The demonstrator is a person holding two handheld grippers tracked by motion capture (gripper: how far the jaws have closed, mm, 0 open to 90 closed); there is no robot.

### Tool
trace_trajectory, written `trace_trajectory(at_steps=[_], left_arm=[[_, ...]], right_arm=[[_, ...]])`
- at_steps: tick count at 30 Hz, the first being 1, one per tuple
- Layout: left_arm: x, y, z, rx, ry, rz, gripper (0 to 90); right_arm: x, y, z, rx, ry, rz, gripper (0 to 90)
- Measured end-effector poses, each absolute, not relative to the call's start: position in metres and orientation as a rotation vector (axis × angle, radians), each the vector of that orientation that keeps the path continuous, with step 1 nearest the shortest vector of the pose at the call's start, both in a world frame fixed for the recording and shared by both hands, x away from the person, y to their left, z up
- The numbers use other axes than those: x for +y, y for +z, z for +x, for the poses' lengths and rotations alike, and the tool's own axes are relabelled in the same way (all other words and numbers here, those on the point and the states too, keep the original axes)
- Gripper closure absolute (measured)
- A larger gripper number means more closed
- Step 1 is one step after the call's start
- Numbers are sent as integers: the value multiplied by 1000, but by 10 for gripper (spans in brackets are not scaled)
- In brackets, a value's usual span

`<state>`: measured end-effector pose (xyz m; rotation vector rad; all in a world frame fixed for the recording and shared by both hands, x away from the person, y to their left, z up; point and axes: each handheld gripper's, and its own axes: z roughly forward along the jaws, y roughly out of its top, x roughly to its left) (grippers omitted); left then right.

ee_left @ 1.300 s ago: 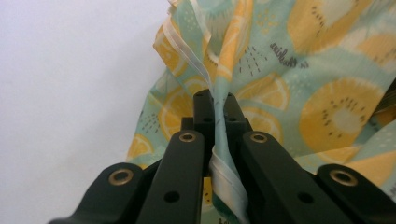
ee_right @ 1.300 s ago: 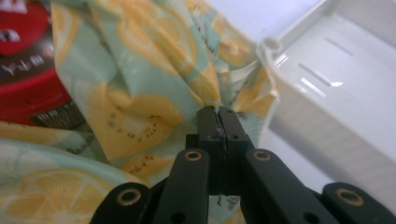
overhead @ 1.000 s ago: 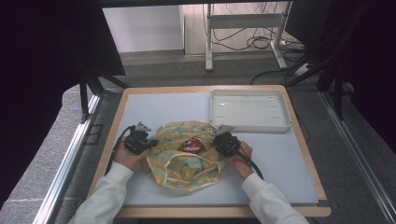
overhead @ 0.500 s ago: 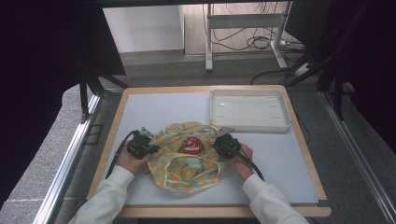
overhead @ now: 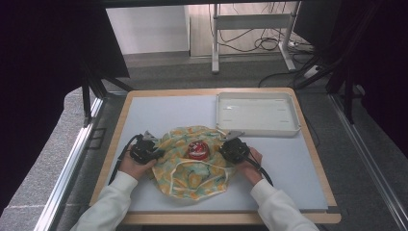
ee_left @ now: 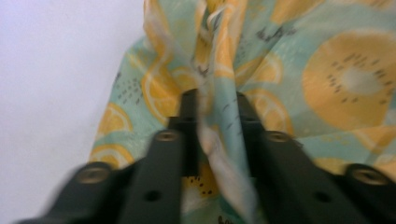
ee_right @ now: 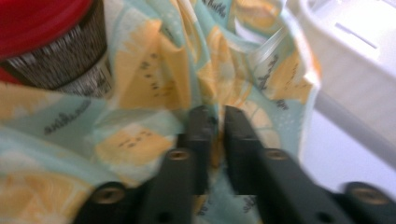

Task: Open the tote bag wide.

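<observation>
1. The left claw [ee_left: 212,100] has just been opening. In the left gripper view its jaws stand apart, and a bunched fold of the fruit-print cloth bag [ee_left: 299,79] runs up between them; the fold is near the left jaw, but the pads do not seem to squeeze it.

2. The right claw [ee_right: 217,114] has also just been opening. In the right gripper view only a narrow gap shows between its jaws, and the cloth fills this gap, so I cannot tell if the pads press it or only lie against it.

3. In the high view the left claw [overhead: 144,148] is at the left edge of the bag [overhead: 192,168] and the right claw [overhead: 234,149] is at its right edge, both low in the middle of the frame. The bag lies spread on the desk [overhead: 159,113], with a white drawstring looped over its lower part.

4. A red-lidded jar [overhead: 197,150] stands on the cloth, in the middle between the two claws. In the right gripper view it is at the upper left [ee_right: 51,42].

5. A white tray [overhead: 257,114] lies behind, at the upper right, just beside the bag's far edge.

6. Risk, in my judgement: the thin cloth may stay caught on a jaw when a hand goes away, and this pull could drag the bag and tip the jar. If one side is lifted before the other, the jar could roll toward the low side.
</observation>
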<state>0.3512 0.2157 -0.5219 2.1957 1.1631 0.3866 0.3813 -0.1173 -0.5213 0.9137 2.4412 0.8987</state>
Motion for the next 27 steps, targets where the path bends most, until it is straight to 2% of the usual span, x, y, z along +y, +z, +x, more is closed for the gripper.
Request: trace_trajectory(at_steps=[2,5,11,14,20,24,27], left_arm=[[218,-517,348,1147,398,2160,586],[223,-509,343,1138,423,2115,417],[235,-496,338,1135,401,2013,241],[238,-490,335,1149,441,1954,127],[241,-484,334,1122,386,1907,115],[243,-479,331,1113,408,1897,163],[244,-474,328,1118,411,1888,248]], right_arm=[[-119,-518,380,2426,929,922,604],[-122,-511,377,2391,966,939,514],[-128,-497,369,2357,1067,949,458],[-130,-493,368,2356,1101,952,454],[-132,-492,369,2363,1108,962,451],[-133,-489,368,2361,1113,961,448],[-136,-488,368,2361,1118,962,446]])
